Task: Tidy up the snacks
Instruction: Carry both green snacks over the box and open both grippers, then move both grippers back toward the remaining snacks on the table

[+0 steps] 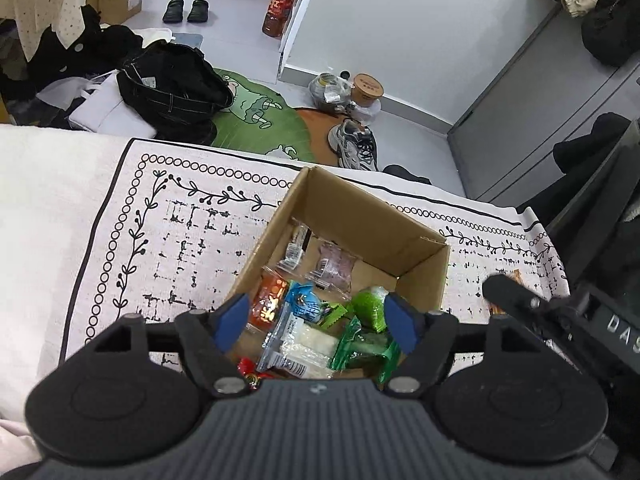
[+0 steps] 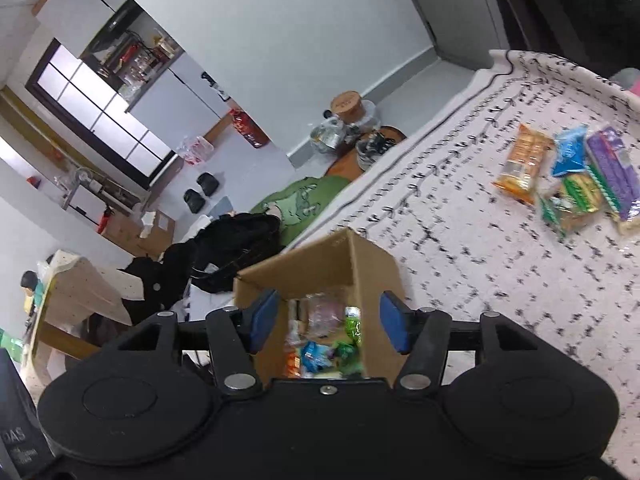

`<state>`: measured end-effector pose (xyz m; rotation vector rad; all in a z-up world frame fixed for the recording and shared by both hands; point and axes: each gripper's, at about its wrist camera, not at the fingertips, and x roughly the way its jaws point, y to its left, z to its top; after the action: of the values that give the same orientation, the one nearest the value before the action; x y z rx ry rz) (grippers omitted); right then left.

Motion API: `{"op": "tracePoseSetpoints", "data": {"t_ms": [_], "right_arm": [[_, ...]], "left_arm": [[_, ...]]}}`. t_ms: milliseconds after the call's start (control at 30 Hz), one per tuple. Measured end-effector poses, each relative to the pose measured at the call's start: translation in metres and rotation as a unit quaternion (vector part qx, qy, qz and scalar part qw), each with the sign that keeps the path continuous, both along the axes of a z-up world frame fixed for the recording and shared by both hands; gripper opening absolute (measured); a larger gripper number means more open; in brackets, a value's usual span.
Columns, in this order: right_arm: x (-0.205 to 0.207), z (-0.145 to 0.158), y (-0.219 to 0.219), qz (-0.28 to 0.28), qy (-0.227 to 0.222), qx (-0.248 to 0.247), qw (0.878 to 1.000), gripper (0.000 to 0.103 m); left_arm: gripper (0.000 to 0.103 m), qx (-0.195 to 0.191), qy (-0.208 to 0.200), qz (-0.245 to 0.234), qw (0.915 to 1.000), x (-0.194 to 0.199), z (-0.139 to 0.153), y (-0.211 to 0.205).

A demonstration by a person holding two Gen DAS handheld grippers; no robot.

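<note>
Box: one cardboard box (image 1: 404,236), lower centre, its snack packets (image 1: 304,332) overlapping, hard to count.
Loose packets: four (image 2: 568,176), upper right.
My tongs: left gripper (image 1: 318,320) and right gripper (image 2: 328,326) both parted, gripping nothing.

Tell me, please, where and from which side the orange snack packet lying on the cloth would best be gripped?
The orange snack packet lies flat on the patterned cloth, clear on its left, with the blue packet close on its right. I would come from above and pinch across its narrow width near the middle, since the flat sealed ends give less to hold.
</note>
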<state>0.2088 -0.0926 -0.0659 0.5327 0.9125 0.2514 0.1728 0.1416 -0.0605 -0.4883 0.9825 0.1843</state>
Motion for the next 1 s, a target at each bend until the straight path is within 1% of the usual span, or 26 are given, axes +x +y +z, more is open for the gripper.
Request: {"op": "tracePoseSetpoints", "data": {"t_ms": [33, 100, 233, 333, 400, 467, 533, 633, 700, 733, 800, 833, 1000], "right_arm": [[-0.002, -0.001, -0.003, 0.0, 0.001, -0.005, 1.0, 0.057], [-0.006, -0.002, -0.011, -0.001, 0.002, -0.014, 1.0, 0.061], [-0.013, -0.001, -0.03, -0.007, 0.002, -0.03, 1.0, 0.065], [-0.016, 0.002, -0.045, -0.011, -0.002, -0.038, 0.999, 0.072], [-0.019, 0.004, -0.055, -0.015, -0.005, -0.045, 0.999, 0.076], [-0.02, 0.006, -0.064, -0.017, -0.006, -0.051, 0.999, 0.079], [-0.021, 0.008, -0.073, -0.018, -0.007, -0.054, 0.998, 0.081], [-0.023, 0.012, -0.085, -0.017, -0.011, -0.06, 0.998, 0.088], [-0.025, 0.014, -0.094, -0.016, -0.016, -0.063, 0.998, 0.094], [-0.026, 0.015, -0.097, -0.015, -0.017, -0.064, 0.998, 0.095], [-0.026, 0.019, -0.105, -0.013, -0.021, -0.068, 0.997, 0.102], [-0.027, 0.021, -0.109, -0.012, -0.025, -0.069, 0.997, 0.103], [-0.029, 0.027, -0.131, -0.013, -0.033, -0.072, 0.997, 0.103]], "left_arm": [[0.077, 0.003, 0.001, -0.002, 1.0, 0.001, 0.0, -0.002], [0.079, 0.01, -0.001, -0.009, 0.9999, 0.001, 0.001, -0.008], [0.084, 0.009, -0.013, -0.023, 0.9996, 0.001, 0.005, -0.02], [0.086, 0.008, -0.025, -0.031, 0.9992, 0.002, 0.007, -0.029], [0.087, 0.016, -0.031, -0.042, 0.9985, 0.002, 0.011, -0.039], [0.089, 0.031, -0.025, -0.057, 0.9976, 0.004, 0.013, -0.05], [0.093, 0.035, -0.022, -0.07, 0.9967, 0.006, 0.015, -0.059], [0.094, 0.043, -0.023, -0.075, 0.9959, 0.006, 0.019, -0.072], [0.094, 0.041, -0.026, -0.081, 0.9956, 0.005, 0.021, -0.077], [0.096, 0.041, -0.027, -0.082, 0.9954, 0.005, 0.022, -0.08], [0.101, 0.042, -0.029, -0.087, 0.9949, 0.006, 0.024, -0.087], [0.103, 0.043, -0.032, -0.088, 0.9946, 0.007, 0.026, -0.09], [0.103, 0.049, -0.043, -0.099, 0.9929, 0.008, 0.033, -0.107]]}}
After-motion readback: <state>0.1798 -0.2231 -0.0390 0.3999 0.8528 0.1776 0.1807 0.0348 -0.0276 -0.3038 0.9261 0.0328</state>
